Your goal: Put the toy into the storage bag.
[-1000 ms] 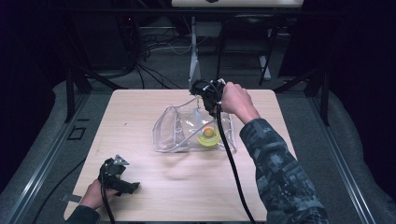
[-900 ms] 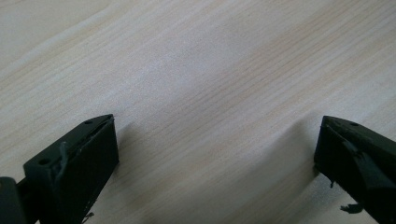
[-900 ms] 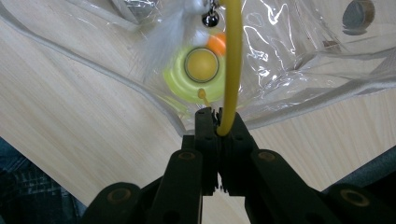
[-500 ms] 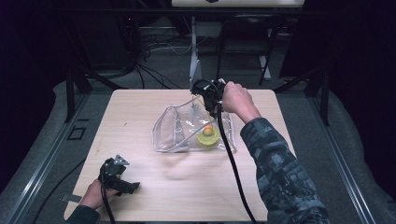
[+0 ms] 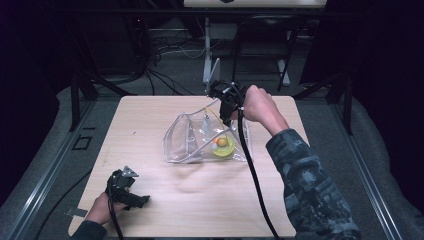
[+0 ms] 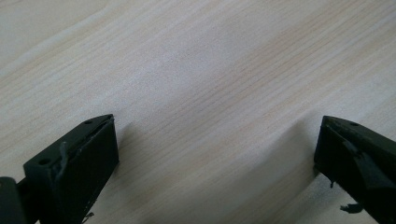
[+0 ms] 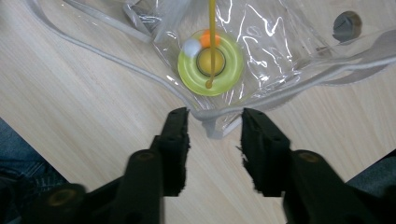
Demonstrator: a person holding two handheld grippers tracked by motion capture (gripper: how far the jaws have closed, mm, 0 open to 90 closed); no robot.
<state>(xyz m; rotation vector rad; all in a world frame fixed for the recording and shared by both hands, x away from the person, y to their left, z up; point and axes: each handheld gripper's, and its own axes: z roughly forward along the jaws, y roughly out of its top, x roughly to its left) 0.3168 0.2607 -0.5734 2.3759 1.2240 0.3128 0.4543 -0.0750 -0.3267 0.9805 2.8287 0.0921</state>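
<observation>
1. Lying slumped on the pale, fine-grained wooden table (image 5: 150, 125), the clear, glossy plastic zip pouch (image 5: 192, 140) has soft crinkled walls and a whitish corded edge.
2. The right gripper (image 7: 212, 122), black and matte with blocky jaws, hangs just above the pouch's near corner; its jaws have just been opening and now stand released, with the pouch's folded corner tab (image 7: 211, 125) between their tips but not pressed by them.
3. Just ahead of those jaws, inside the pouch, sits a translucent yellow-green ring-shaped toy (image 7: 210, 63) with a darker yellow centre, a small orange ball (image 7: 210, 38) and a small white ball (image 7: 191, 47) touching its far rim.
4. A thin yellow cord (image 7: 212, 28) runs from the ring's centre straight away from the jaws.
5. A round grey snap (image 7: 348, 24) sits on the pouch, far to the right of the jaws.
6. In the high view the right hand (image 5: 257, 104) holds that gripper at the pouch's far right corner, its black cable (image 5: 252, 170) trailing across the table towards the camouflage-patterned sleeve (image 5: 310, 190).
7. The left gripper (image 6: 215, 158) rests well apart from the pouch, near the table's close left corner, jaws spread wide over bare wood and grasping nothing.
</observation>
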